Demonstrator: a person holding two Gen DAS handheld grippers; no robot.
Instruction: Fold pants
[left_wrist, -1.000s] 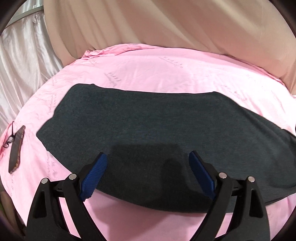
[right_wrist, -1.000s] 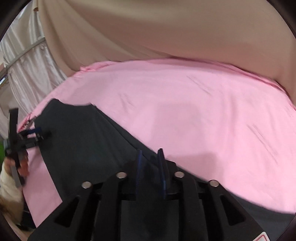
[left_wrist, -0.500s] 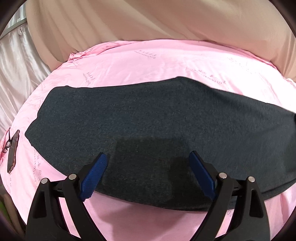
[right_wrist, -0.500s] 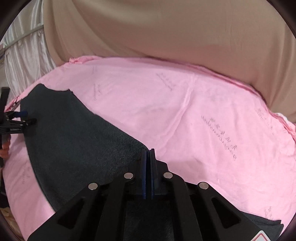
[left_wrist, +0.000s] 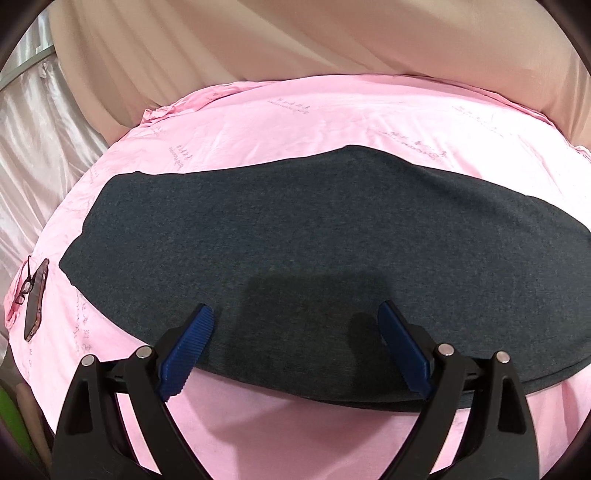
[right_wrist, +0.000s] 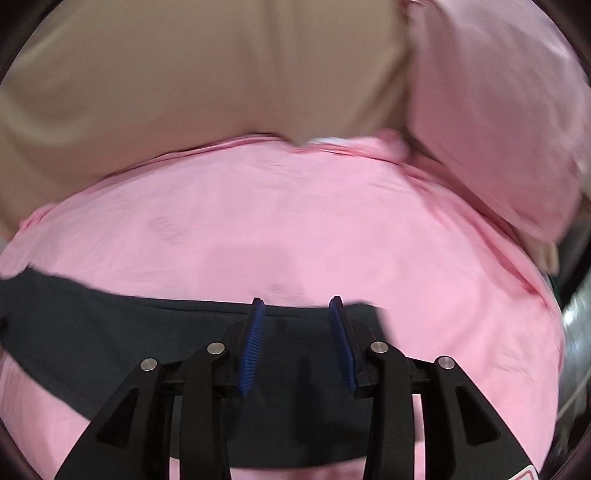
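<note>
Dark grey pants (left_wrist: 314, 243) lie flat in a long folded strip across a pink bedsheet (left_wrist: 332, 118). My left gripper (left_wrist: 295, 325) is wide open and empty, just above the near edge of the pants. In the right wrist view, which is blurred, the pants (right_wrist: 110, 332) run from the left edge to under my right gripper (right_wrist: 297, 314). The right gripper is open and holds nothing, over the right end of the pants.
A phone in a reddish case with glasses on it (left_wrist: 35, 295) lies at the bed's left edge. A beige curtain (left_wrist: 295, 37) hangs behind the bed. A pink pillow (right_wrist: 498, 110) sits at the far right. The pink sheet (right_wrist: 295, 221) lies beyond the pants.
The right gripper, shut on the pants edge half a second ago, has opened and let go, and swung to the right. The left gripper stayed open, and its view shifted slightly.
</note>
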